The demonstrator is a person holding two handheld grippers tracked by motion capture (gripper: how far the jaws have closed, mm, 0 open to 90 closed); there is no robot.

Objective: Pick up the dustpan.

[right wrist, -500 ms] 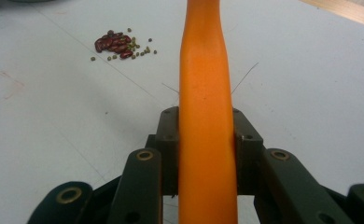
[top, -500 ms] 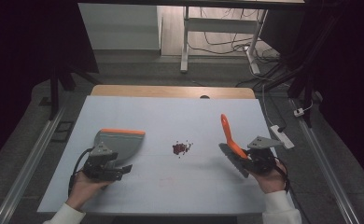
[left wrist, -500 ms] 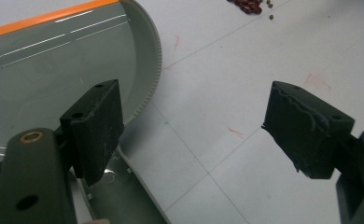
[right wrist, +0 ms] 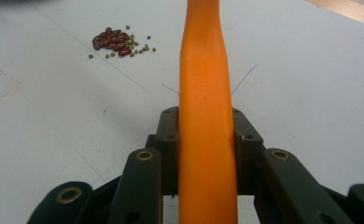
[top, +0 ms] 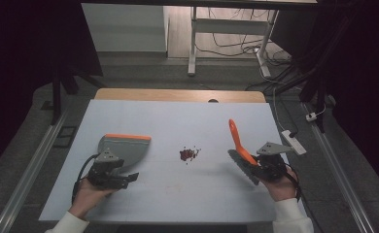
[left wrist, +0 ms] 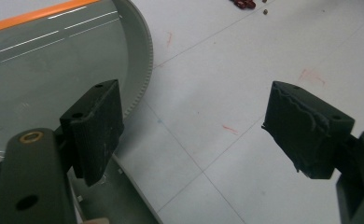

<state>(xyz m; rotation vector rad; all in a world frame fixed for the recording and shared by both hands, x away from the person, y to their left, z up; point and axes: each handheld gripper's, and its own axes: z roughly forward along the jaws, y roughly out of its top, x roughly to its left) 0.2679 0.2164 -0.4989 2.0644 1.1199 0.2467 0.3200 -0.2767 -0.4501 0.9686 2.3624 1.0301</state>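
Observation:
A grey dustpan (top: 124, 148) with an orange front lip lies on the white table, left of centre. My left gripper (top: 122, 178) rests at its near end, jaws wide apart. In the left gripper view the pan (left wrist: 54, 60) lies beside the left jaw, and bare table shows between the fingertips of the left gripper (left wrist: 199, 112). A small pile of dark red beans (top: 189, 154) with tiny green ones (right wrist: 117, 41) sits mid-table. My right gripper (top: 263, 167) is shut on the orange handle of a brush (top: 238, 141), whose handle (right wrist: 203, 93) rises between the pads.
A white power strip (top: 294, 141) lies at the table's right edge. The far edge is a wooden strip (top: 178, 94). Beyond it stand a desk frame and loose cables on the floor. Faint red marks dot the table surface (left wrist: 311, 74).

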